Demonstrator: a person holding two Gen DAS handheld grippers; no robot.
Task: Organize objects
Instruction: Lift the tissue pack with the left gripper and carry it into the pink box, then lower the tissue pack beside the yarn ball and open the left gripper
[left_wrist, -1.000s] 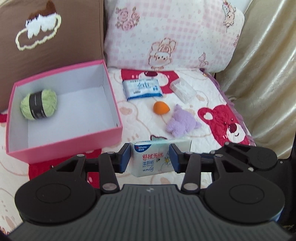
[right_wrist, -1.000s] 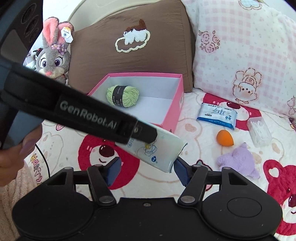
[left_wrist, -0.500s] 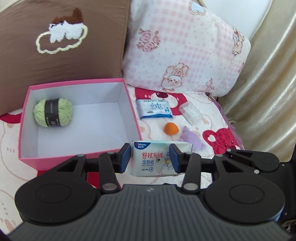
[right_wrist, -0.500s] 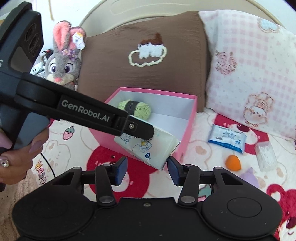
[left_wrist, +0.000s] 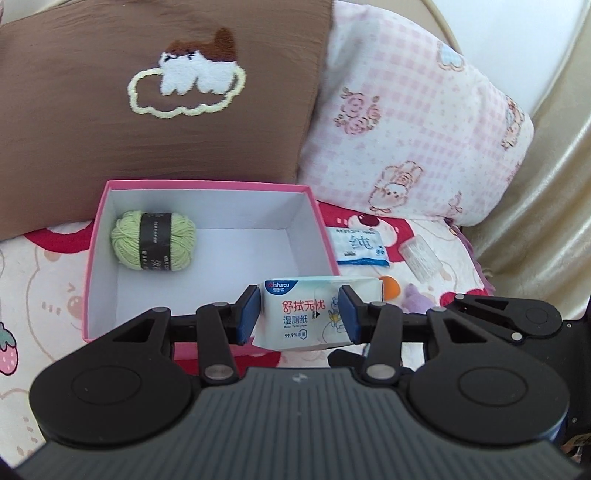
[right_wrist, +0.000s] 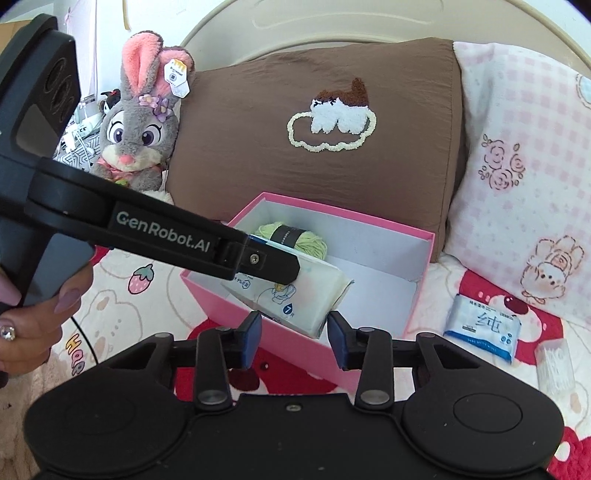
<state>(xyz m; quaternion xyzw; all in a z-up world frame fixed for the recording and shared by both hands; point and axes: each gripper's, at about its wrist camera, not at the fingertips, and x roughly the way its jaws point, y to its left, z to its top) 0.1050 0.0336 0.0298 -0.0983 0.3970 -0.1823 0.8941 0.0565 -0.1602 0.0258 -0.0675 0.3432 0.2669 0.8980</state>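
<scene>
My left gripper (left_wrist: 299, 314) is shut on a white wet-wipes pack (left_wrist: 303, 325), pads pressing its two sides. It holds the pack over the front right corner of the pink box (left_wrist: 94, 258). A green yarn ball (left_wrist: 153, 240) lies in the box's back left. In the right wrist view the left gripper's finger (right_wrist: 207, 247) crosses from the left with the pack (right_wrist: 314, 295) over the box (right_wrist: 417, 302). My right gripper (right_wrist: 294, 334) is closing. The pack's lower end shows between its fingertips, and I see no pad pressing it.
Right of the box lie a blue tissue pack (left_wrist: 360, 247), a clear swab box (left_wrist: 421, 256), an orange sponge (left_wrist: 391, 286) and a purple plush (left_wrist: 415, 299). A brown pillow (left_wrist: 147, 110) and a pink pillow (left_wrist: 406, 129) stand behind. A bunny plush (right_wrist: 140, 129) sits far left; a hand (right_wrist: 29, 317) grips the left gripper.
Both grippers have swung left toward the pink box, carrying the wipes pack over its corner. The right gripper's jaws have narrowed around the pack's end.
</scene>
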